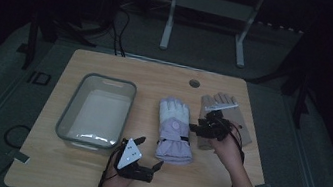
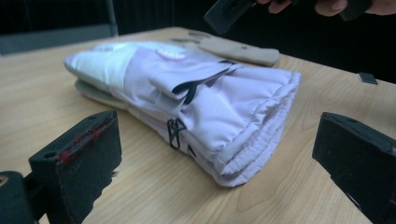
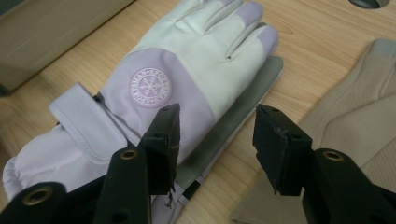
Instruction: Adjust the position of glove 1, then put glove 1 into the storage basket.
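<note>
- A lilac and cream ski glove [image 1: 174, 130] lies flat on the wooden table [image 1: 91, 172]. Its long axis runs away from the person, fingers pointing to the far edge and gathered cuff toward the near edge.
- The ski glove is padded, smooth fabric with a round snowflake badge [image 3: 150, 87] on the back, a wrist strap and a grey-green underside.
- A flat beige knit glove [image 1: 231, 121] lies just to its right, fingers also pointing away.
- A grey plastic tub [image 1: 72, 119] with rounded corners stands to the left.
- The right hand-held gripper [image 3: 215, 140] hovers over the ski glove's right edge, jaws apart and gripping nothing.
- The left hand-held gripper [image 1: 148, 159] rests near the cuff, jaws wide apart and empty.
</note>
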The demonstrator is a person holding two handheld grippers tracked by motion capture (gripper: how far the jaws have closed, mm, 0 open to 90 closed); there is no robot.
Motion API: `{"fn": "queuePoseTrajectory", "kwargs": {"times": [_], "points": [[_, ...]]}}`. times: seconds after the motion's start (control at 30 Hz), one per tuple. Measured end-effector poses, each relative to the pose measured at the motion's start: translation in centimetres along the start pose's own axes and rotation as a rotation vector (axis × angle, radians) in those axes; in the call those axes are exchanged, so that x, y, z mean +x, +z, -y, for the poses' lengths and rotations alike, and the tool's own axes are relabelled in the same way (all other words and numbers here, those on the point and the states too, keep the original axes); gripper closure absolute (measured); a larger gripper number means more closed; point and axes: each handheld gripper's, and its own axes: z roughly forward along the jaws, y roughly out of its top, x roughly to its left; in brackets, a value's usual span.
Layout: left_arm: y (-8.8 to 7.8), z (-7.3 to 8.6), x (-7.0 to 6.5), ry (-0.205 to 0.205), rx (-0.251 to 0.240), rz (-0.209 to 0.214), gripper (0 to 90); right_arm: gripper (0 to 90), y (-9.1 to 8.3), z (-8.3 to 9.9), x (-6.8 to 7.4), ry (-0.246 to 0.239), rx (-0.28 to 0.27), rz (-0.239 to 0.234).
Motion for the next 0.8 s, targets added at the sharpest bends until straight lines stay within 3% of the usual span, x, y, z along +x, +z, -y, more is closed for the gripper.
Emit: {"fn": "queuePoseTrajectory", "kwargs": {"times": [0.13, 0.23, 0.3, 0.37, 0.43, 0.47, 0.63, 0.8], "points": [[0.3, -1.5, 0.2, -0.041, 0.027, 0.01, 1.5, 48.8, 0.1, 0.1, -0.1, 0.024, -0.018, -0.012], [0.5, -2.9, 0.3, -0.066, 0.078, 0.009, 1.5, 48.1, 0.3, 0.1, -0.1, 0.034, -0.02, -0.019], [0.8, -3.7, 0.4, -0.056, 0.119, -0.017, 1.5, 46.4, 0.5, 0.0, -0.1, 0.036, -0.02, -0.022], [1.2, -4.2, 0.6, -0.079, 0.149, -0.027, 1.9, 45.7, 1.0, -0.1, -0.2, 0.048, -0.021, -0.029], [1.4, -4.6, 0.9, -0.11, 0.15, -0.02, 8.4, 43.7, 1.5, -0.2, -0.3, 0.064, -0.024, -0.038], [1.6, -4.8, 0.9, -0.118, 0.165, -0.04, 11.2, 43.7, 1.7, -0.1, -0.3, 0.072, -0.024, -0.04], [2.6, -4.9, 1.0, -0.179, 0.254, -0.06, 15.6, 43.8, 2.8, 0.2, -0.8, 0.116, -0.016, -0.09], [3.7, -3.7, 1.1, -0.227, 0.331, -0.071, 15.6, 43.2, 4.1, 1.0, -1.6, 0.143, 0.026, -0.078]]}}
